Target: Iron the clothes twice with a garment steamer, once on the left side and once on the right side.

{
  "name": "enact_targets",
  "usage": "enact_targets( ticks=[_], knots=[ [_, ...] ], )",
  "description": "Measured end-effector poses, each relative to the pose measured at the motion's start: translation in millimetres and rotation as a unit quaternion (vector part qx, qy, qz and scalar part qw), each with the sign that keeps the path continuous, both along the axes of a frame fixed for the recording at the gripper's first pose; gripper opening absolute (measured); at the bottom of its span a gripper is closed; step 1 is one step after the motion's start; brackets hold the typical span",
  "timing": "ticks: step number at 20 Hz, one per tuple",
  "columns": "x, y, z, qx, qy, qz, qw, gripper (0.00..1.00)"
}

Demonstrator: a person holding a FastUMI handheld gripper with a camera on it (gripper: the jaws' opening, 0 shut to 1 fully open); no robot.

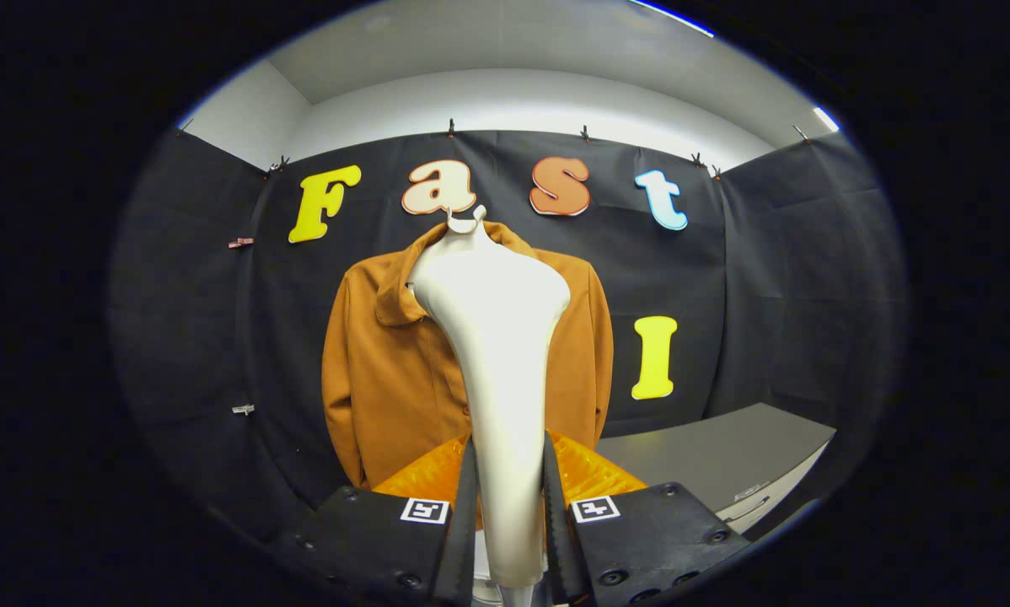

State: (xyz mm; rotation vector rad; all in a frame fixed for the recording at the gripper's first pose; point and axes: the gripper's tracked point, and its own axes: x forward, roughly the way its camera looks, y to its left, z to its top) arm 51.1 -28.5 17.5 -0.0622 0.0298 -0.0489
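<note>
A white garment steamer [495, 362] stands upright between my fingers, its slim handle clamped from both sides and its wide head rising well beyond them. My gripper [509, 497] is shut on that handle. Behind the steamer a brown jacket [391, 371] hangs on the booth's back wall, collar at the top, facing me. The steamer head covers the jacket's middle and the hanger; the jacket's left and right sides show on either side of it. The steamer is held apart from the cloth, some way in front of it.
A grey tabletop [716, 459] runs along the right, below the jacket's hem, with a light front edge. Black cloth walls close the booth at the back and both sides. Small clips [243, 410] are pinned to the left wall.
</note>
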Motion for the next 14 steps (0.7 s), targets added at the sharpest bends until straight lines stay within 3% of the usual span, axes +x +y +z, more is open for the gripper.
enact_targets(
  ticks=[5, 14],
  knots=[
    [1, 2, 12, -0.011, -0.031, 0.010, 0.999, 0.38],
    [15, -6, 6, 0.003, -0.017, -0.002, 1.000, 0.38]
  ],
)
